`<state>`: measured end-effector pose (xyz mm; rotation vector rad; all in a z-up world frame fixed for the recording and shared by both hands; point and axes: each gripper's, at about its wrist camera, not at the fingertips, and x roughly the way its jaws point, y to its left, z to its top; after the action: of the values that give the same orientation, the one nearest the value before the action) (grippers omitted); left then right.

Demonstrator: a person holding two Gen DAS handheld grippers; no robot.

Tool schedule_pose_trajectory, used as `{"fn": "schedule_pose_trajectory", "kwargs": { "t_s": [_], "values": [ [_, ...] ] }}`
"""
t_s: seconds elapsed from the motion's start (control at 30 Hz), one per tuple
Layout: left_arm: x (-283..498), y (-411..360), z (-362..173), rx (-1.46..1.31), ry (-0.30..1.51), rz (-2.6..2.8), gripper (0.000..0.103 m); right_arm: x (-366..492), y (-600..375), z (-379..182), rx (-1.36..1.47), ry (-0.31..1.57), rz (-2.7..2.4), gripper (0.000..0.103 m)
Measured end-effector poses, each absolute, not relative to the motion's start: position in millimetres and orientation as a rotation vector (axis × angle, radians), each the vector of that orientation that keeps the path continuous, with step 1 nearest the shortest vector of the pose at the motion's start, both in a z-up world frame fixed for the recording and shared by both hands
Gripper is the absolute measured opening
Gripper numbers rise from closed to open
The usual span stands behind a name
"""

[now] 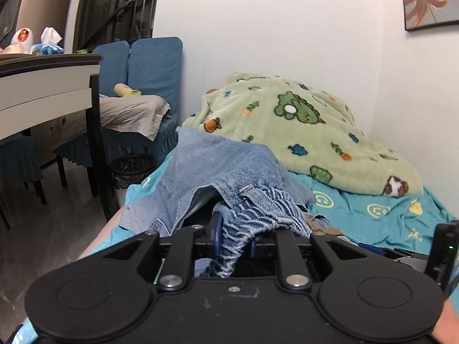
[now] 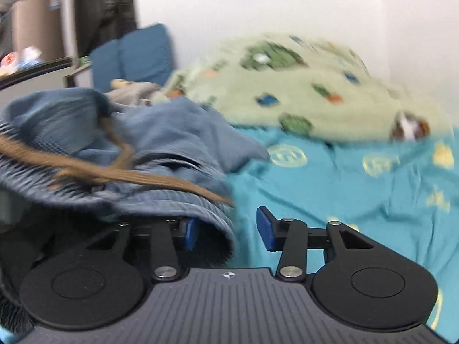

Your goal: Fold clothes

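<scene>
Denim garment, bunched and faded blue, lies heaped on the teal bed sheet as I work both hand-held tools from afar. My left gripper is clamped on the garment's gathered, ribbed edge, the cloth pinched tight between its blue pads. In the right wrist view the picture is blurred; my right gripper stands with its jaws apart, a fold of the denim draped over the left finger while the right finger sits bare above the sheet, so nothing is pinched there. A brown strap trails across the garment. Beyond it, a pale green cartoon-print blanket is piled against the white wall.
</scene>
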<state>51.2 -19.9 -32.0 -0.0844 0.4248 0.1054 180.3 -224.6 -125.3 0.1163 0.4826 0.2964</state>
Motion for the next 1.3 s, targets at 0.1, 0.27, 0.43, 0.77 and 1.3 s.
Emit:
{"fn": "schedule_pose_trajectory", "kwargs": {
  "t_s": [0.1, 0.27, 0.43, 0.77, 1.3],
  "values": [
    [54, -22, -35, -0.066, 0.434, 0.109, 0.017, 184, -225, -131, 0.131, 0.464, 0.309, 0.036],
    [57, -24, -39, -0.052, 0.46, 0.111, 0.02, 180, -224, -122, 0.134, 0.369, 0.334, 0.013],
    [66, -33, -51, 0.006, 0.56, 0.092, 0.044, 181, -242, -102, 0.278, 0.328, 0.276, 0.007],
    [61, -54, -79, 0.184, 0.705, 0.061, 0.047, 173, -268, -61, 0.429, 0.219, 0.195, 0.006],
    [44, -93, -48, 0.123, 0.484, -0.123, 0.009, 211, -306, 19, 0.382, 0.106, 0.2, 0.005]
  ]
}}
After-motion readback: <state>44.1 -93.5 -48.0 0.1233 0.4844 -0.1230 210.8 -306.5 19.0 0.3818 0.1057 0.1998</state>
